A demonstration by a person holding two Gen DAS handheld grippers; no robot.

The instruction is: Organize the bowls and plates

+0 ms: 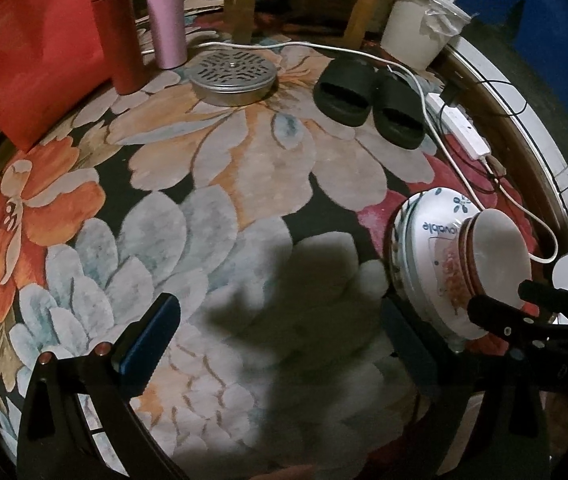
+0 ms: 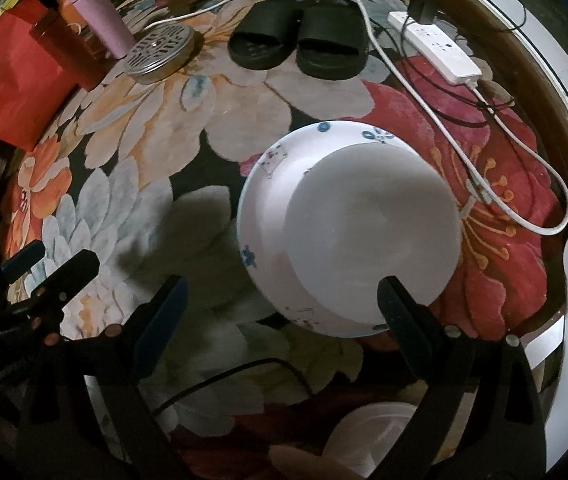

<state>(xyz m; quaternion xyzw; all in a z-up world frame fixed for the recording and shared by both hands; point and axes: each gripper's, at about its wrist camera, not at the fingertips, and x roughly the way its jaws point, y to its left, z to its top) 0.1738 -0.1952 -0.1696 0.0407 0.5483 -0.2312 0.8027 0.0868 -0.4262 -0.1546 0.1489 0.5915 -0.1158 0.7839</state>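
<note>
Upturned white bowls, blue-flowered, sit stacked at twelve o'clock from your spread right tongs; left tongs spread too.

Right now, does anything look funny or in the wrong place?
Yes. The stack of bowls sits upside down on the flowered rug, not on a table. Black slippers and a white power strip with loose cords lie close by, odd company for dishes. Nothing looks spilled or broken.
</note>
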